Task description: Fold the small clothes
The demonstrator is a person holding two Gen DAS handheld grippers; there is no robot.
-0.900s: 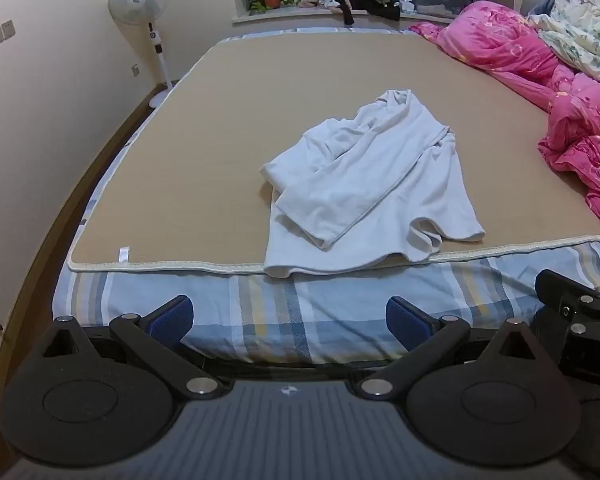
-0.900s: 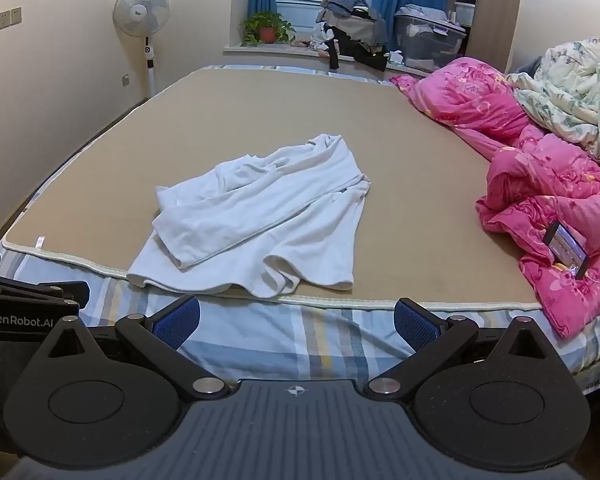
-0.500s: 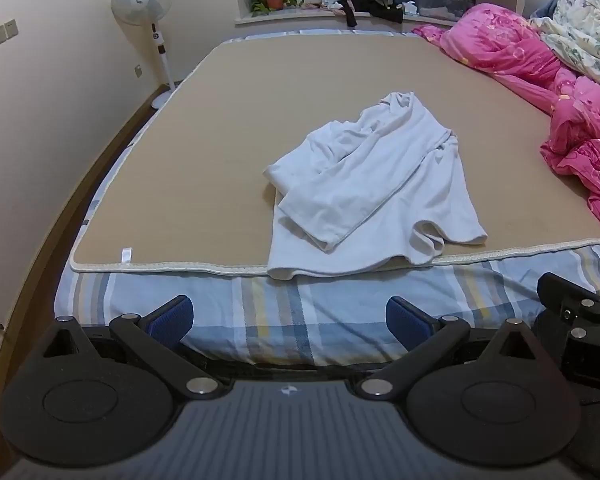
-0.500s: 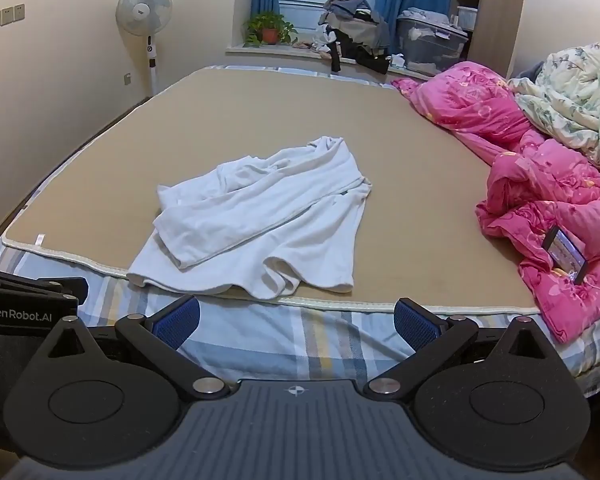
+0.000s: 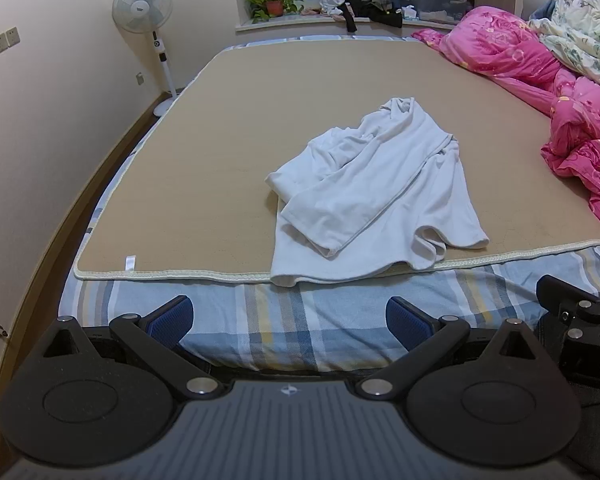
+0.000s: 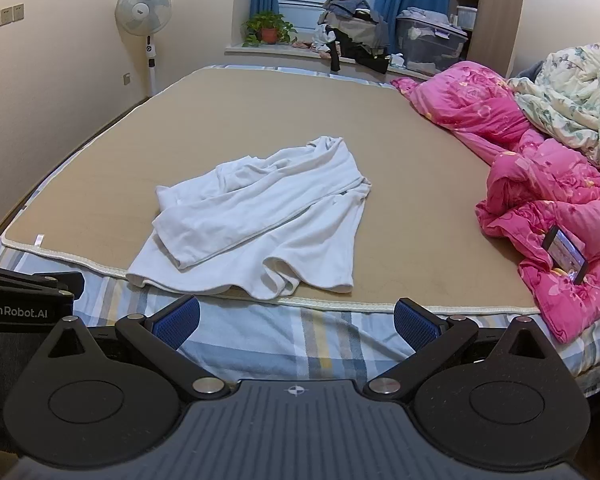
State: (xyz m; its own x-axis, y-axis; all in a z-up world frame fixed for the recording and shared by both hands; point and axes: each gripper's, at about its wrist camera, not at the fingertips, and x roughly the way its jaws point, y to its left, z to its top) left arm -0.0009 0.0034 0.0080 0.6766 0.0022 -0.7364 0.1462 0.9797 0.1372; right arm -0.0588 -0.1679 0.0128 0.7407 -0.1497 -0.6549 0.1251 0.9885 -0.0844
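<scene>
A crumpled white garment (image 5: 376, 196) lies on the tan mat (image 5: 204, 152) near the bed's front edge, its hem hanging over the mat's border; it also shows in the right wrist view (image 6: 260, 220). My left gripper (image 5: 289, 320) is open and empty, held in front of the bed, short of the garment. My right gripper (image 6: 296, 322) is open and empty too, beside the left one. Part of the right gripper's body (image 5: 580, 320) shows at the right of the left wrist view, and the left gripper's body (image 6: 24, 300) at the left of the right wrist view.
A pink quilt (image 6: 540, 184) and a floral quilt (image 6: 572, 96) are piled on the bed's right side, with a phone (image 6: 566, 254) propped on the pink one. A standing fan (image 5: 144, 12) is at the far left wall. The windowsill (image 6: 300, 50) holds a plant and clothes.
Both views have tilted up slightly, so the garment sits a little lower in frame. The garment has not moved and both grippers stay open.
</scene>
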